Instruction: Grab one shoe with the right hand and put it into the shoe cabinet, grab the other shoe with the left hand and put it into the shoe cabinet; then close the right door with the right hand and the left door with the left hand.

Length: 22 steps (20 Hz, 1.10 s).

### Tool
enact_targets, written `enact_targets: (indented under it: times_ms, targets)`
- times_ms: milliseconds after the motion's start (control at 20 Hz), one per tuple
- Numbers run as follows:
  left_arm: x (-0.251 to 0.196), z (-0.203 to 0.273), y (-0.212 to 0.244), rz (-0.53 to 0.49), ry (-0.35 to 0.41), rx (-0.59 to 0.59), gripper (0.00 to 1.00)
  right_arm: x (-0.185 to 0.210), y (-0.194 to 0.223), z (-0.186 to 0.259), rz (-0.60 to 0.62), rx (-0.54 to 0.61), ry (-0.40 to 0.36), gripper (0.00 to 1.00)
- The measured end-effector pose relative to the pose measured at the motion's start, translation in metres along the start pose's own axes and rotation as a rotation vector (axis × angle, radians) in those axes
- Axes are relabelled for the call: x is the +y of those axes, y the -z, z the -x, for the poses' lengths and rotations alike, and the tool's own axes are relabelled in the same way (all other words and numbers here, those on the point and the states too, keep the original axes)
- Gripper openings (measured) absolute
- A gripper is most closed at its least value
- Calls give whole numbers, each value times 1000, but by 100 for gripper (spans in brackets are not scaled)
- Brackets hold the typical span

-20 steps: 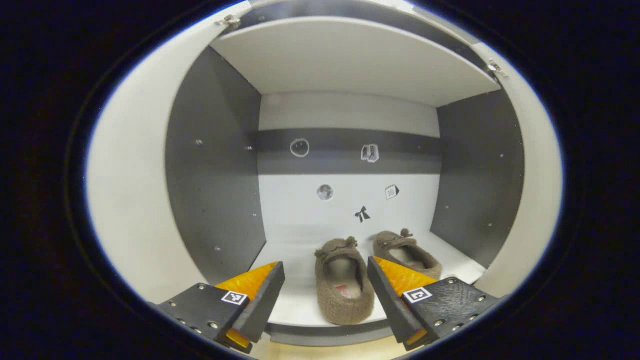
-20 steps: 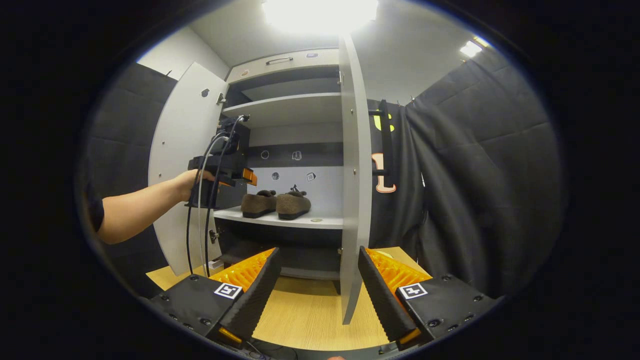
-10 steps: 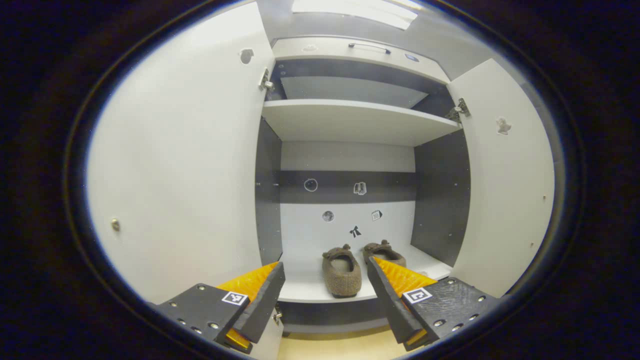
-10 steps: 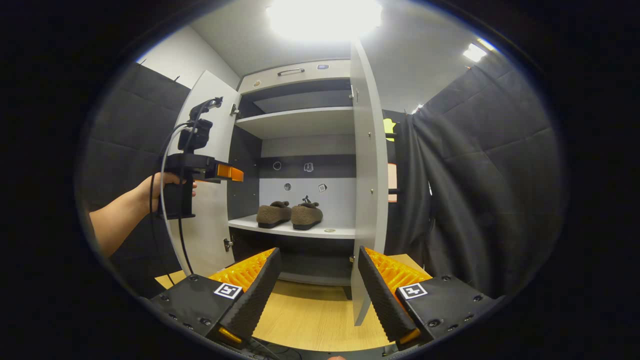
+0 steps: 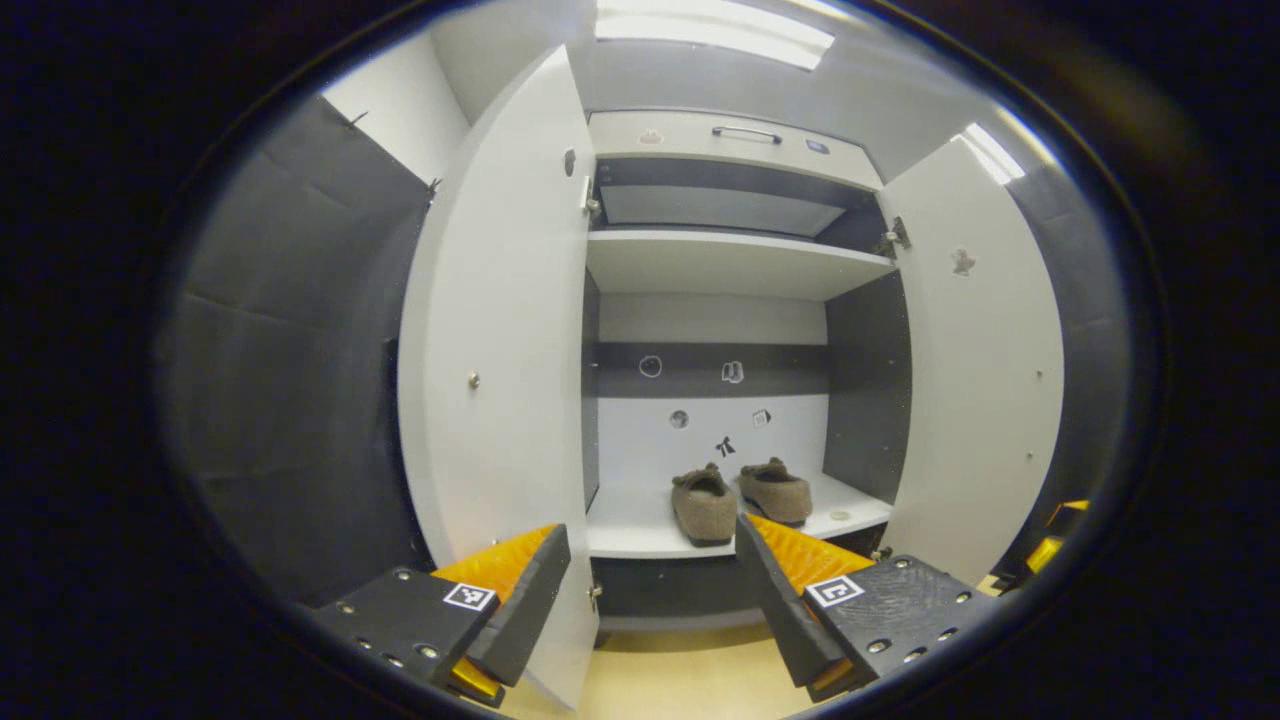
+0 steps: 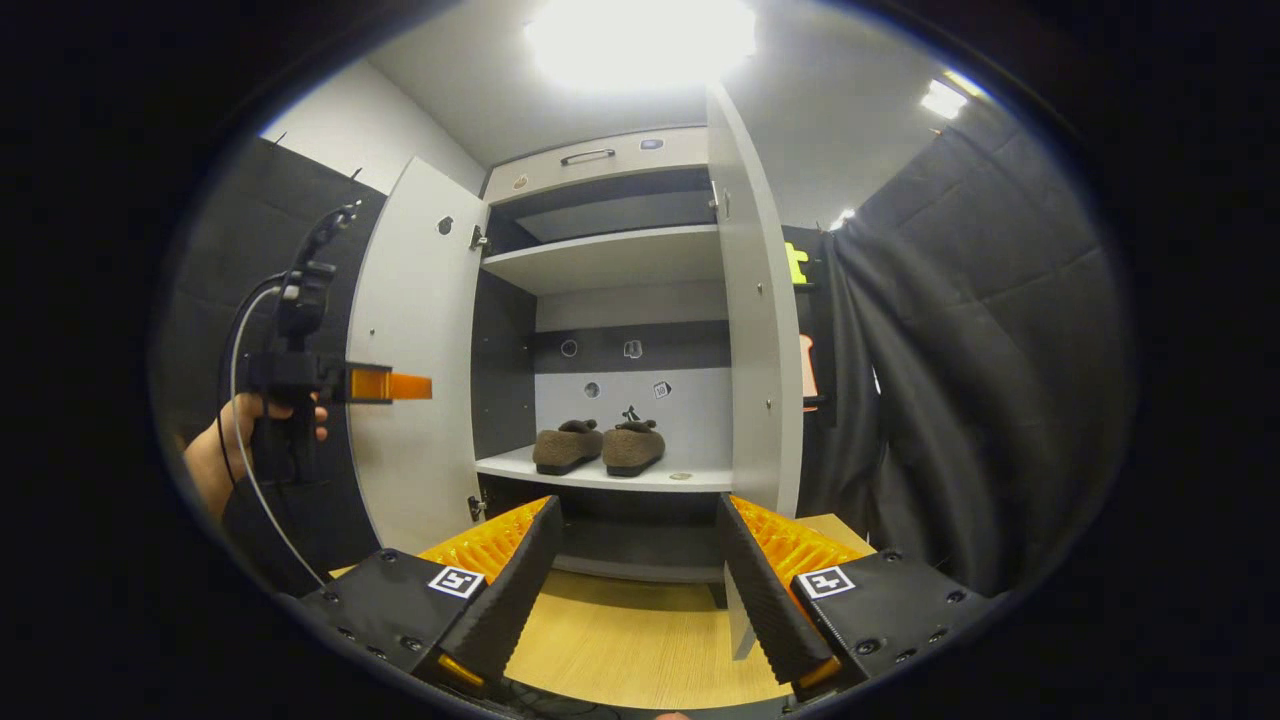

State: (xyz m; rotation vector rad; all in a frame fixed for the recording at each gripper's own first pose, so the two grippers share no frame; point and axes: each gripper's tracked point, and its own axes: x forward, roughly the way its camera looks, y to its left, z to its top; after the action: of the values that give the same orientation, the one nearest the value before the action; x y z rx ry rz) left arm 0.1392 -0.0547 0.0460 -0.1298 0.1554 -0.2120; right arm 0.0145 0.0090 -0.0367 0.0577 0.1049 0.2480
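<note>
I hold my left gripper (image 5: pixel 652 590) with its fingers spread wide and nothing between them, and it faces the shoe cabinet (image 5: pixel 735 265) head-on. Both shoes (image 5: pixel 704 503) sit side by side on the shelf (image 5: pixel 632 530) ahead of and just above my fingertips, toes toward the back panel (the second shoe (image 5: pixel 775 488) lies slightly farther right). The left door (image 5: pixel 505 360) stands open immediately left of my left finger, and the right door (image 5: pixel 975 370) stands open beyond my right finger. My right gripper (image 6: pixel 633 585) is likewise wide open and empty, held over the wooden floor (image 6: pixel 625 640) in front of the cabinet. From it, the shoes rest on the shelf ahead, above the gap between my fingers. The right door's edge rises just above my right finger. The left gripper shows far off to the left in this view, gripped by a hand (image 6: pixel 215 455), level with the left door.
</note>
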Motion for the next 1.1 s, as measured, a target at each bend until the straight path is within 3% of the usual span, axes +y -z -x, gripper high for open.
enact_targets:
  times_ms: [150, 300, 400, 700, 750, 1100]
  targets:
    - [9, 22, 17, -16, -23, 16, 100, -7, 0, -1, -9, 12, 8, 98]
    - [19, 44, 28, 11, -40, 21, 96, -26, -10, 0, -17, 11, 52, 98]
    - [26, 55, 30, 14, -48, 18, 100, -50, -19, 2, 3, 15, 115, 98]
    - [61, 80, 56, -2, -104, 31, 96, -128, -45, -4, 74, 25, 321, 96]
    - [69, 82, 62, -2, -116, 41, 100, -135, -49, -5, 77, 21, 338, 98]
    - [113, 103, 69, -21, -210, 35, 100, -188, -94, -28, 118, -65, 525, 96]
